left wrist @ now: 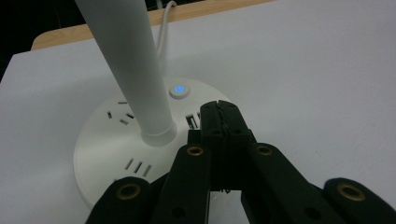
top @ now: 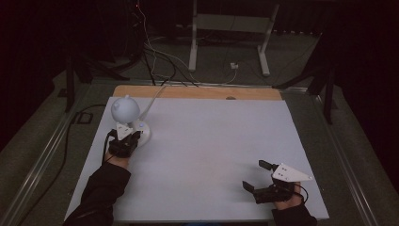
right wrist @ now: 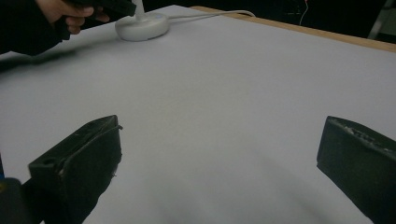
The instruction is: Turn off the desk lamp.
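A white desk lamp stands at the table's left: round head [top: 124, 109], slanting stem [left wrist: 128, 60], and a round base [left wrist: 107, 144] with socket slots. A small button [left wrist: 179, 89] on the base glows blue. My left gripper [left wrist: 220, 108] is shut with nothing between its jaws, and its tips sit over the base just short of the button. From above, the left gripper [top: 133, 135] is at the near side of the base [top: 145, 133]. My right gripper [top: 254, 175] rests near the front right, open and empty. Its wide-apart jaws [right wrist: 219, 140] face the distant lamp base [right wrist: 141, 26].
A white board [top: 211, 155] covers the table, with a wooden strip [top: 197, 92] along the far edge. The lamp's white cable [top: 153, 101] runs off the back. A table frame [top: 230, 28] and loose wires stand on the dark floor beyond.
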A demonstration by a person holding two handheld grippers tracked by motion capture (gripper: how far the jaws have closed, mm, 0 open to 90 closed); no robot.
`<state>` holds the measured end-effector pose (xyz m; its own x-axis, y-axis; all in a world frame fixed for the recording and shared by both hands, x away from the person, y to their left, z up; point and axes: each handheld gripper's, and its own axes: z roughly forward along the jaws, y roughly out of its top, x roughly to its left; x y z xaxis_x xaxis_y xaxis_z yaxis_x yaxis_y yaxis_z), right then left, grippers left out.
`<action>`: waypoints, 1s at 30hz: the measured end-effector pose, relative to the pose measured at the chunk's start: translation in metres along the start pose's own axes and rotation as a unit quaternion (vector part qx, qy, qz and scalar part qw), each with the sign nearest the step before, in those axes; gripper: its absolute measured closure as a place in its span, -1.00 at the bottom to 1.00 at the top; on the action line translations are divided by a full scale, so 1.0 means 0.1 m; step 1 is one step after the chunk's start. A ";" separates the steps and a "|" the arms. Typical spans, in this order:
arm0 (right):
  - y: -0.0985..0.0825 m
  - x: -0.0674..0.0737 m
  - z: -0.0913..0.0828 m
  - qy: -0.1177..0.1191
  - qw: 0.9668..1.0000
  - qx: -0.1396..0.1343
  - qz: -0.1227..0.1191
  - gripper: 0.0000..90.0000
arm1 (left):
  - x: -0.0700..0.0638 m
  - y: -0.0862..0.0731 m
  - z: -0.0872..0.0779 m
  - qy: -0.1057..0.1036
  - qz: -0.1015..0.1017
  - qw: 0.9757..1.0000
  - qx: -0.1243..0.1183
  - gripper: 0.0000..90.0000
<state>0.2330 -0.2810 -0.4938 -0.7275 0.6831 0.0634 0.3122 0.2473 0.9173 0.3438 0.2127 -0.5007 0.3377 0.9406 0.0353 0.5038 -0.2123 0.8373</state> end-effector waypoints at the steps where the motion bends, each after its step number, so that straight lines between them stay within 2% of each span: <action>1: 0.00 0.00 0.00 0.000 1.000 0.000 -0.001 -1.00 | 0.01 0.00 0.00 -0.007 -0.005 1.000 -0.001 1.00; 4: 0.00 0.01 0.00 0.000 1.000 0.000 -0.002 -1.00 | 0.01 0.01 -0.02 -0.009 -0.005 1.000 -0.001 1.00; 5: 0.00 0.01 -0.01 0.000 1.000 -0.001 -0.001 -1.00 | 0.00 0.04 -0.06 -0.019 -0.012 1.000 -0.005 0.92; 7: 0.00 0.00 -0.01 0.000 1.000 0.000 -0.001 -1.00 | -0.01 0.07 -0.12 -0.022 -0.006 1.000 -0.009 0.83; 10: 0.00 0.00 -0.01 0.001 1.000 -0.001 0.000 -1.00 | -0.03 0.12 -0.20 -0.040 -0.008 0.999 -0.015 0.69; 11: 0.00 0.00 -0.01 0.001 1.000 -0.001 0.000 -1.00 | -0.03 0.12 -0.20 -0.040 -0.008 0.999 -0.015 0.60; 12: 0.00 0.00 -0.01 0.001 1.000 0.000 0.000 -1.00 | -0.04 0.14 -0.24 -0.051 -0.006 0.999 -0.015 0.51; 16: 0.00 0.00 -0.01 0.001 1.000 -0.001 0.000 -1.00 | -0.08 0.15 -0.33 -0.045 -0.007 0.999 -0.018 0.06; 17: 0.00 0.00 -0.01 0.001 1.000 -0.001 0.000 -1.00 | -0.08 0.15 -0.33 -0.045 -0.007 0.999 -0.018 0.01; 18: 0.00 0.00 -0.01 0.001 1.000 0.000 0.000 -1.00 | -0.08 0.16 -0.37 -0.050 -0.017 0.998 -0.019 -0.10; 19: 0.00 0.00 -0.01 0.001 1.000 0.000 0.001 -1.00 | -0.08 0.16 -0.37 -0.050 -0.017 0.998 -0.019 -0.19; 20: 0.00 0.00 -0.01 0.001 1.000 0.000 0.001 -1.00 | -0.09 0.16 -0.39 -0.050 -0.023 0.998 -0.020 -0.19; 21: 0.00 0.00 -0.01 0.000 1.000 0.000 0.001 -1.00 | -0.10 0.17 -0.42 -0.056 -0.023 0.998 -0.018 -0.41; 24: 0.00 0.00 -0.01 0.001 1.000 0.000 0.001 -1.00 | -0.12 0.17 -0.47 -0.065 -0.015 0.998 -0.024 -0.58; 25: 0.00 0.00 -0.01 0.001 1.000 0.000 0.001 -1.00 | -0.14 0.18 -0.49 -0.065 -0.012 0.998 -0.022 -0.58; 30: 0.00 0.01 -0.01 0.002 1.000 0.001 0.000 -1.00 | -0.18 0.14 -0.56 -0.102 -0.008 0.995 -0.009 -0.82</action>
<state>0.2323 -0.2810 -0.4934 -0.7295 0.6808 0.0651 0.3134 0.2482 0.9166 0.3003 0.2076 -0.4587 0.4839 0.8707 -0.0881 0.4970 -0.1905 0.8466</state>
